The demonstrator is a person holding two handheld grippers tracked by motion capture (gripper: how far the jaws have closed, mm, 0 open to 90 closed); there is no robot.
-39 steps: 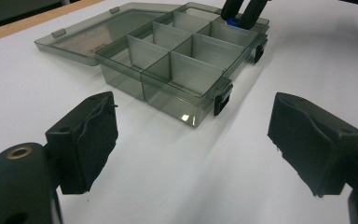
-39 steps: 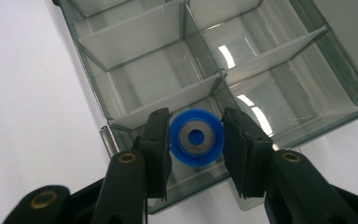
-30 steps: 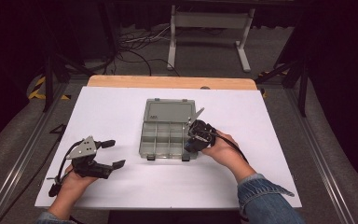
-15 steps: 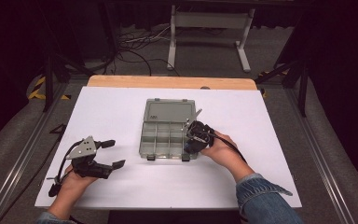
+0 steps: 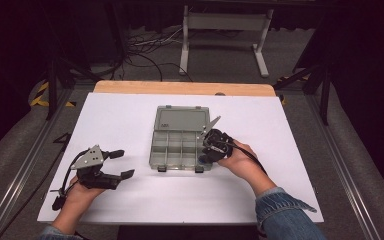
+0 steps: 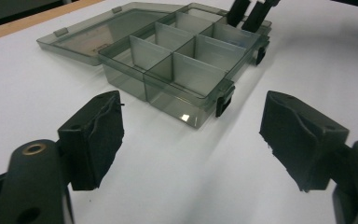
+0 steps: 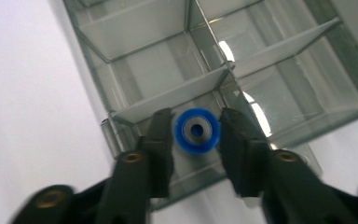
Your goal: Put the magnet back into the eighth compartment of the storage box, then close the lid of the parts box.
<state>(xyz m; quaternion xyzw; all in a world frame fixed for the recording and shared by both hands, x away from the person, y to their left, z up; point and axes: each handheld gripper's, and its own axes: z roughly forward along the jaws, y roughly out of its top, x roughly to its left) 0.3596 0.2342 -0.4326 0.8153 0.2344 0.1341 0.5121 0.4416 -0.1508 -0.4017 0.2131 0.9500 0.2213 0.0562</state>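
A smoky clear compartment box lies open at the table's middle, its lid flat behind it. My right gripper points down into the front right compartment. Its blurred jaws press on both sides of a small blue ring with a grey centre, so my right gripper is shut on it just above the compartment floor. My left gripper rests at the front left, apart from the box. That left gripper is open wide with nothing between its pads.
The white table top has free room on both sides of the box and along the front edge. A wooden strip runs along the far edge. Cables and a metal stand sit on the floor beyond.
The right gripper has dipped slightly lower at the box's front right corner. The left gripper has not moved.
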